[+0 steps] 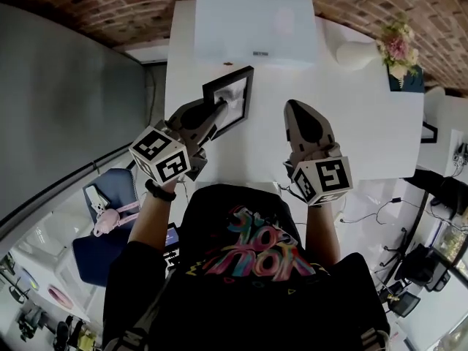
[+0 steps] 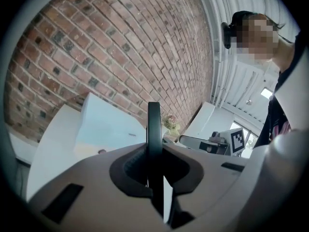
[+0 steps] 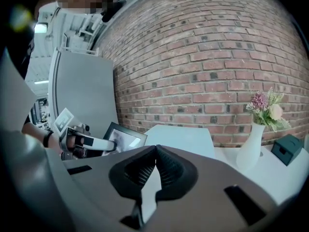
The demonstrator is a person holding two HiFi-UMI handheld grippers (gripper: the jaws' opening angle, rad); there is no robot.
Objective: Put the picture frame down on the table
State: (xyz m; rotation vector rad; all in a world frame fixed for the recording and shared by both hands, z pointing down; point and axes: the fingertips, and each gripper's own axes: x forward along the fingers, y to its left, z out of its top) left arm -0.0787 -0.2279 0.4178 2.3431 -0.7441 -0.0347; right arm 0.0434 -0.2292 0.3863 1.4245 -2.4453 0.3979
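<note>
The left tongs [image 1: 221, 110] clamp the picture frame [image 1: 241, 90] by its side rail, tilted over the bench [image 1: 365, 123]. The right tongs [image 1: 294, 107] are closed on nothing. The frame looks light, stiff and probably glazed, so an edge grip suits it.

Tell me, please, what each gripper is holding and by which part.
The left gripper clamps the black picture frame by its left edge. The right gripper has its jaws together on nothing.
</note>
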